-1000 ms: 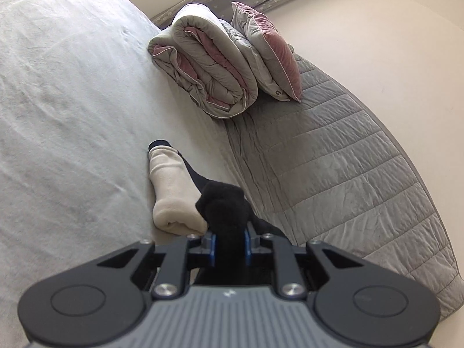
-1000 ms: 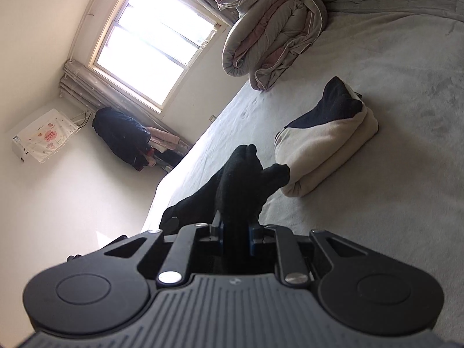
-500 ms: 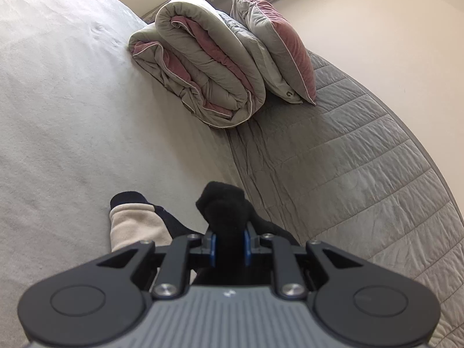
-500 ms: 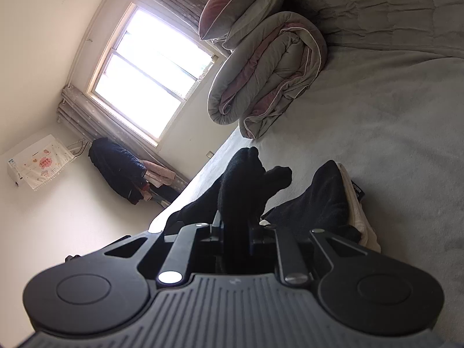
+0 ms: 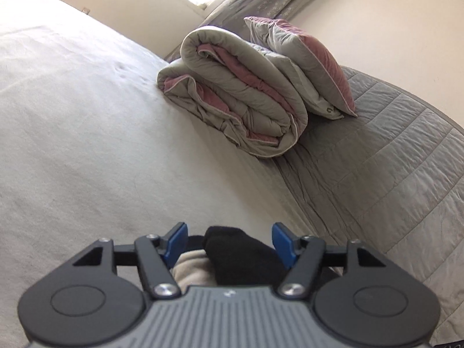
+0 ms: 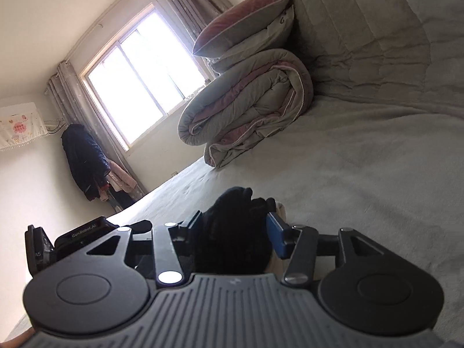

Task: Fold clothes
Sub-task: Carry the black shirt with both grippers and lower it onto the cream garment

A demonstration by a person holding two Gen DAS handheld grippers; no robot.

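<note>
A black garment (image 5: 240, 256) lies bunched on a folded cream garment (image 5: 191, 272) on the bed. My left gripper (image 5: 229, 233) is low over the pile and its jaws are opening. The black cloth sits between its blue pads (image 5: 175, 242), which no longer press it. In the right wrist view the black garment (image 6: 232, 229) rises between the jaws of my right gripper (image 6: 232, 220), which are opening too, loose around it. A sliver of the cream garment (image 6: 279, 206) shows beside the right pad. Most of the pile is hidden under both grippers.
A rolled grey and pink duvet (image 5: 237, 101) and a pillow (image 5: 304, 63) lie further up the bed. A quilted grey cover (image 5: 391, 159) lies along the right. The pale sheet (image 5: 72, 130) spreads left. A window (image 6: 139, 78) and hanging coats (image 6: 84, 159) are beyond the bed.
Both grippers were shut on the black garment and have opened. Both hands came down and forward over the folded cream garment, which has slid under the grippers.
</note>
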